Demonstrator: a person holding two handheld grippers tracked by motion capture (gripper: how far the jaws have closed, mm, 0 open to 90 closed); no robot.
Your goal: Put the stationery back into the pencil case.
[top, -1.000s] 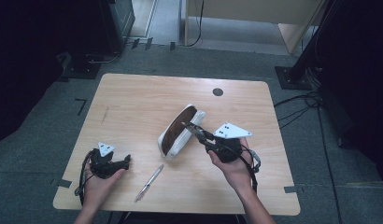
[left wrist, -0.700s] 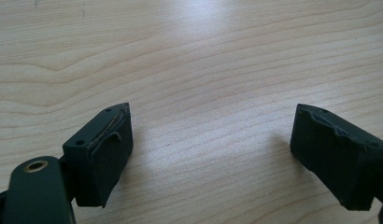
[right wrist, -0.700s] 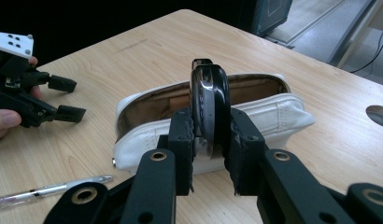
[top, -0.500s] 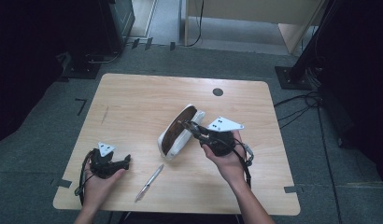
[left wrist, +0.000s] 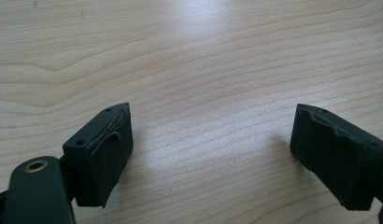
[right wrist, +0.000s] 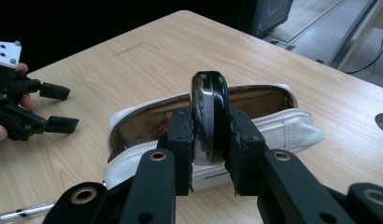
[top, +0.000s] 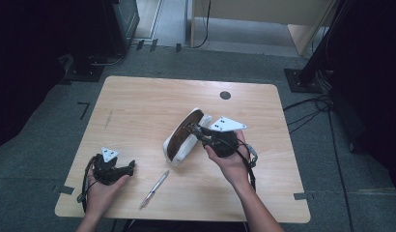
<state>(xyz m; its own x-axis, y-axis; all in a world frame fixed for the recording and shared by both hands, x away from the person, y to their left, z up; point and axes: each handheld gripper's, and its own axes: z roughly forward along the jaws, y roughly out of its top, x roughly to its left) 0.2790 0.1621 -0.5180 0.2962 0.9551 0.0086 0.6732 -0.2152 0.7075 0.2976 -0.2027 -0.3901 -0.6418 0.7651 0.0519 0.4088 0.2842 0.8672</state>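
Observation:
A white zip pouch [top: 182, 145] lies open at the table's middle, its brown lining facing up. My right gripper [top: 194, 129] is shut on a black, rounded, disc-like object [right wrist: 209, 112] and holds it edge-up just over the pouch's [right wrist: 278, 128] open mouth. My left gripper [top: 131, 167] rests on the table [top: 138, 106] near the front left, held by a hand. In the left gripper view its jaws stand wide open [left wrist: 213, 149] over bare wood. The right gripper view also shows the left gripper [right wrist: 59, 108], open at far left.
A silver pen [top: 154, 189] lies on the wood between the two hands, near the front edge. A dark round cap [top: 225, 95] sits in the tabletop at the back. Grey floor, dark equipment and cables surround the table.
My right gripper has carried the black object a little left and forward, over the pouch's opening. The left gripper and the pen have stayed put.

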